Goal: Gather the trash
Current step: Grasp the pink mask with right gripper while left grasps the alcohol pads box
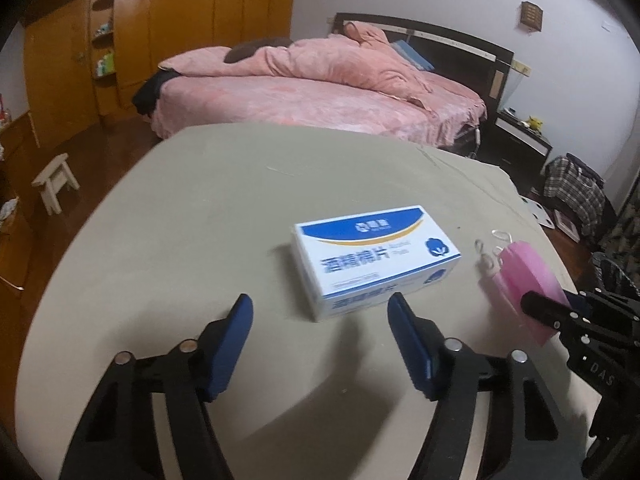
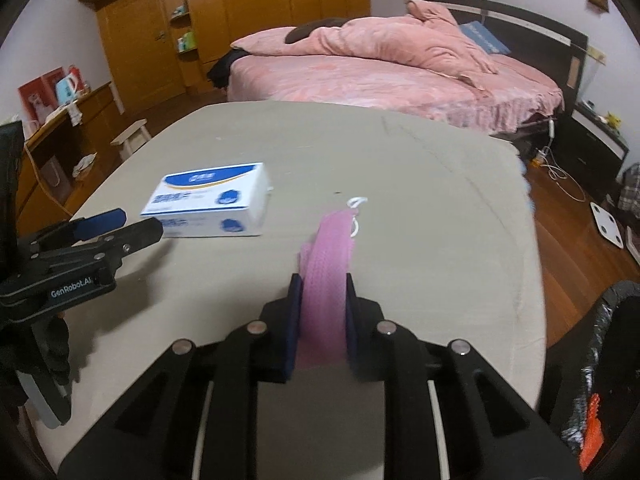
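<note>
A white and blue box of alcohol pads (image 1: 374,258) lies on the beige table (image 1: 180,240); it also shows in the right wrist view (image 2: 212,200). My left gripper (image 1: 320,312) is open and empty, just in front of the box. My right gripper (image 2: 322,292) is shut on a pink face mask (image 2: 330,248) with white ear loops, held above the table's right side. The mask (image 1: 524,276) and the right gripper (image 1: 548,308) show at the right in the left wrist view. The left gripper (image 2: 136,224) shows at the left in the right wrist view.
A bin lined with a black bag (image 2: 600,360) stands off the table's right edge, with something orange inside. A pink bed (image 1: 320,88) lies beyond the table. A white stool (image 1: 56,180) stands on the wooden floor at the left. A wooden wardrobe (image 2: 240,20) lines the back wall.
</note>
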A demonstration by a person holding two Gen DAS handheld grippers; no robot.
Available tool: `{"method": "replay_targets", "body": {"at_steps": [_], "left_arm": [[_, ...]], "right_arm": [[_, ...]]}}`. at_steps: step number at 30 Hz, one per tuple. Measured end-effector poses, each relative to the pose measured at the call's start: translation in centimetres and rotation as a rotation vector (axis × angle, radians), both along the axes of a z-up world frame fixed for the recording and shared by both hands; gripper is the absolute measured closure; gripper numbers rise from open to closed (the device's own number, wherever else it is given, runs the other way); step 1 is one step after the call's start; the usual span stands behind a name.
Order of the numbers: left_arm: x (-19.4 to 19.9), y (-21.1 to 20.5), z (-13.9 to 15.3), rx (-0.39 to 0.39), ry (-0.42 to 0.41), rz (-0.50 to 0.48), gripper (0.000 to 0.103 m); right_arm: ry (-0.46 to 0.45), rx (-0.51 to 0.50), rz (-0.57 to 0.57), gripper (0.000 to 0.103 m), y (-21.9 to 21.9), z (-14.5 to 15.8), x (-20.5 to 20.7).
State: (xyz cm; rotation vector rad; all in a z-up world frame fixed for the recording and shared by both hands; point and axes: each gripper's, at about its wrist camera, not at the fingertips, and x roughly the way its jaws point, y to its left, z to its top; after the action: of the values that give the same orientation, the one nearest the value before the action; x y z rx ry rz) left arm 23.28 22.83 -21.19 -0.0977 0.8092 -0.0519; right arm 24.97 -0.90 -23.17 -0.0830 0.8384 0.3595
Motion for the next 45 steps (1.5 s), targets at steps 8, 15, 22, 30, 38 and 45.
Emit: {"method": "replay_targets", "body": {"at_steps": [8, 15, 22, 30, 38, 45], "left_arm": [[0.6, -2.3, -0.4, -0.023, 0.021, -0.094, 0.043], [0.1, -4.7, -0.3, -0.096, 0.035, -0.192, 0.043], [0.0, -5.6, -0.1, -0.029, 0.030, -0.190, 0.034], [2.3, -3.6, -0.6, 0.006, 0.040, -0.111, 0.019], [4.2, -3.8, -1.3, 0.004, 0.068, -0.149, 0.016], [2.9, -5.5, -1.0, -0.088, 0.084, -0.234, 0.017]], "right_arm": [[-0.003, 0.004, -0.049, 0.084, -2.3, 0.1, 0.5], [0.000, 0.007, -0.092, 0.084, -3.7, 0.0, 0.7], [0.003, 0.019, -0.123, 0.084, -4.9, -0.1, 1.0], [0.008, 0.019, -0.122, 0.084, -4.8, -0.4, 1.1], [0.008, 0.014, -0.120, 0.084, -4.6, -0.4, 1.1], [0.007, 0.019, -0.137, 0.083, -4.9, -0.5, 1.3]]}}
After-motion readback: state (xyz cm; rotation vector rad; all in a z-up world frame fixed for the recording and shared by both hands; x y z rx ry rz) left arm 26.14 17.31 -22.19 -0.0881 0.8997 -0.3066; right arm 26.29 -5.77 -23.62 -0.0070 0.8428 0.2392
